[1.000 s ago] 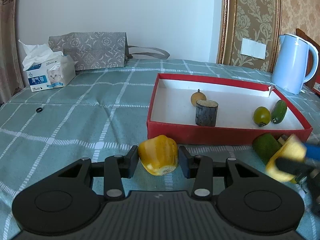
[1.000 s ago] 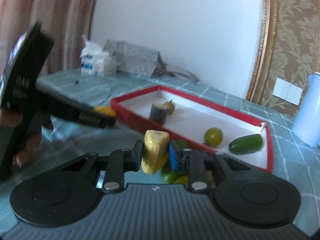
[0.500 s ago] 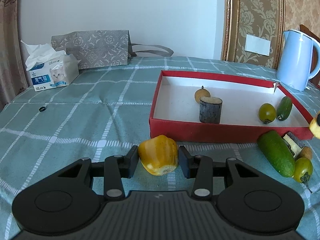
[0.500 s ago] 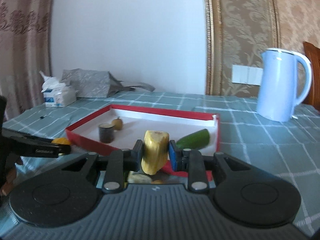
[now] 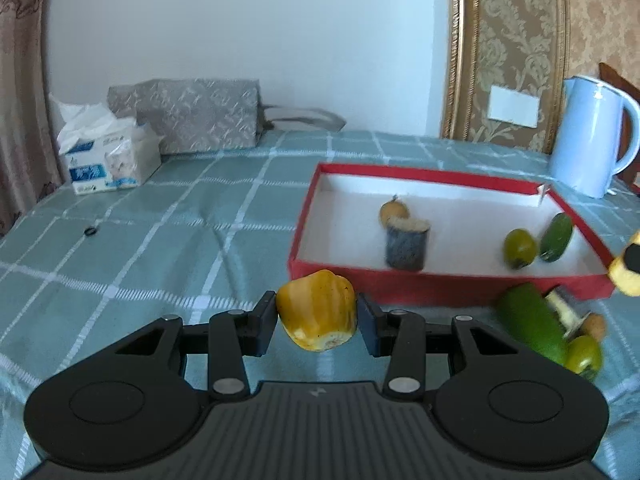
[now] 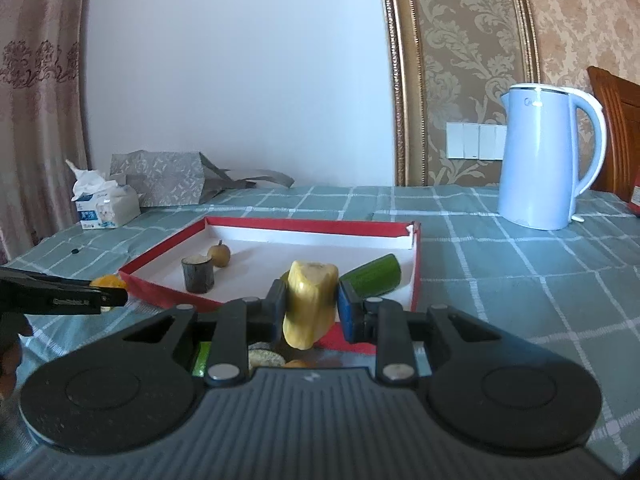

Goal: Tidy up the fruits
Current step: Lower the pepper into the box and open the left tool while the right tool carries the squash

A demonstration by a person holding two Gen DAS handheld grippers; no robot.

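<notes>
Left gripper (image 5: 317, 322): jaws clamped on yellow pepper (image 5: 318, 310), held low over the checked surface (image 5: 160, 248), just in front of the near wall of the red tray (image 5: 440, 284). Right gripper (image 6: 310, 306): jaws clamped on pale yellow fruit piece (image 6: 310, 302), raised at the tray's near right corner. Inside tray: small brown fruit (image 5: 394, 212) touching wooden stump (image 5: 407, 244); green round fruit (image 5: 519, 248) beside short cucumber (image 5: 556, 237). Outside, right of the tray's front wall: large cucumber (image 5: 532, 326), second green fruit (image 5: 584, 356), both blurred. Kettle (image 6: 548, 156), tissue pack (image 5: 108, 156) farther back.
</notes>
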